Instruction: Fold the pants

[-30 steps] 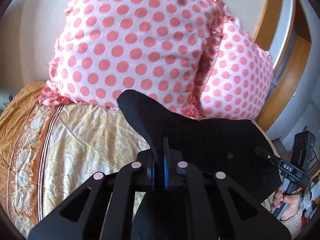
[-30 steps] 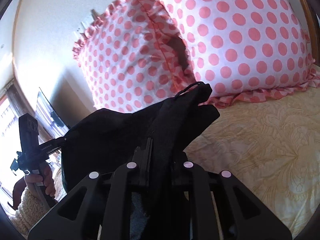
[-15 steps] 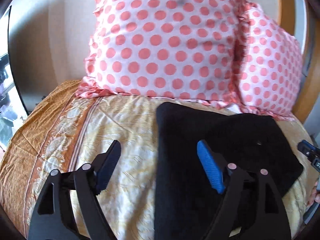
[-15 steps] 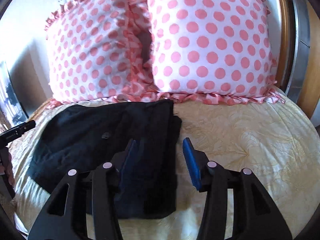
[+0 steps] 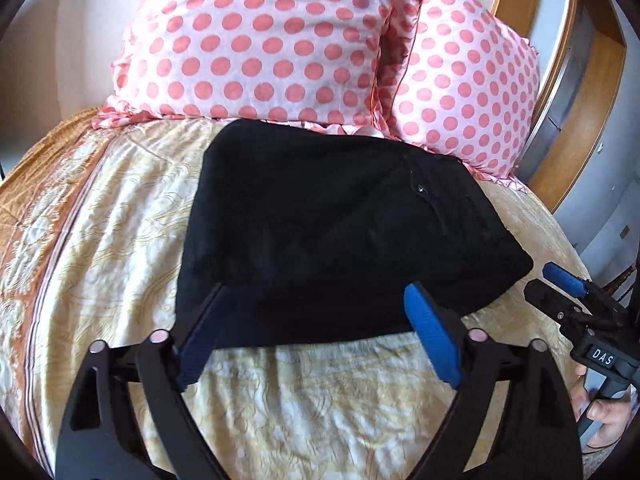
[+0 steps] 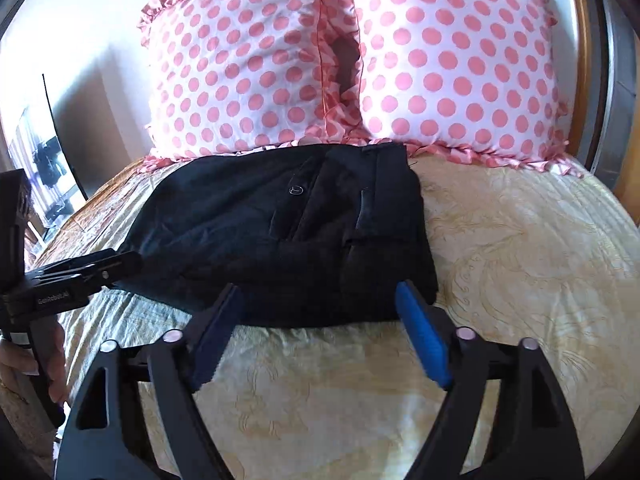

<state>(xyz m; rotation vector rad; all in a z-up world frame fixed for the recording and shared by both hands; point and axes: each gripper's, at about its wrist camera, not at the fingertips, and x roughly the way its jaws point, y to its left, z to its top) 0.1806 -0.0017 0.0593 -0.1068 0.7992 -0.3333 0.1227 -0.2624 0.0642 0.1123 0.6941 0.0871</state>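
Black pants lie folded in a compact stack on the yellow patterned bedspread, just below the pillows; a small button shows on them in the right wrist view. My left gripper hovers at the stack's near edge, jaws wide and still opening, blue pads clear of the cloth. My right gripper stands likewise at the near edge, jaws opening, nothing pressed between them. Each gripper shows at the side of the other's view: the right one, the left one, held by a hand.
Two pink polka-dot pillows lean against the wall behind the pants. A wooden headboard frame curves at the right. An orange bedspread border runs along the left. Bare bedspread lies right of the stack.
Both grippers let go of the black pants and opened wide. The pants dropped from hanging in the jaws to lying folded on the bed, and both grippers drew back toward the near edge.
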